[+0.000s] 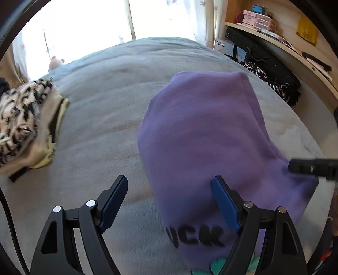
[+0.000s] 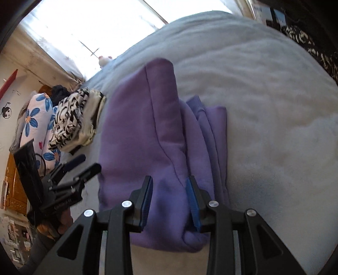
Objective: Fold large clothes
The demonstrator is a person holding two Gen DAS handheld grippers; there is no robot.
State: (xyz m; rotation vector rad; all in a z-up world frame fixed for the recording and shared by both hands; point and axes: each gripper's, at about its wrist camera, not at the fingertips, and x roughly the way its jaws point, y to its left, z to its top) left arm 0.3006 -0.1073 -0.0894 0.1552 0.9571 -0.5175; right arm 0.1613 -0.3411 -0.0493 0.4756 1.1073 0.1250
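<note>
Purple hoodie [image 2: 143,135] lies folded on the grey blanket [image 2: 264,105], hood end pointing toward the window [image 1: 84,25]. Black lettering [image 1: 196,234] shows on its near end in the left wrist view only.

Left gripper [image 1: 169,192]: jaws stand wide apart, nothing between the pads; the right finger overlaps the hoodie in the picture, contact cannot be told. Right gripper [image 2: 170,190]: jaws parted part-way, hovering over the near hoodie edge; fabric shows between the pads, but they do not press on it.

Containers: pink drawer boxes [image 1: 256,20] stand on the wooden shelf [image 1: 281,42]; contents not readable.

View differences: the right wrist view shows a cuffed sleeve [image 2: 197,105] folded along the hoodie's far side, a flower-print pillow [image 2: 36,118], and the left gripper beside the hoodie. The left wrist view shows the shelf, a black bag [image 1: 274,67] below it, and the tip of the right gripper at the right edge.

Surroundings: a stack of folded clothes [image 1: 25,122], black-and-cream print on top, lies on the blanket, well apart from the hoodie.
</note>
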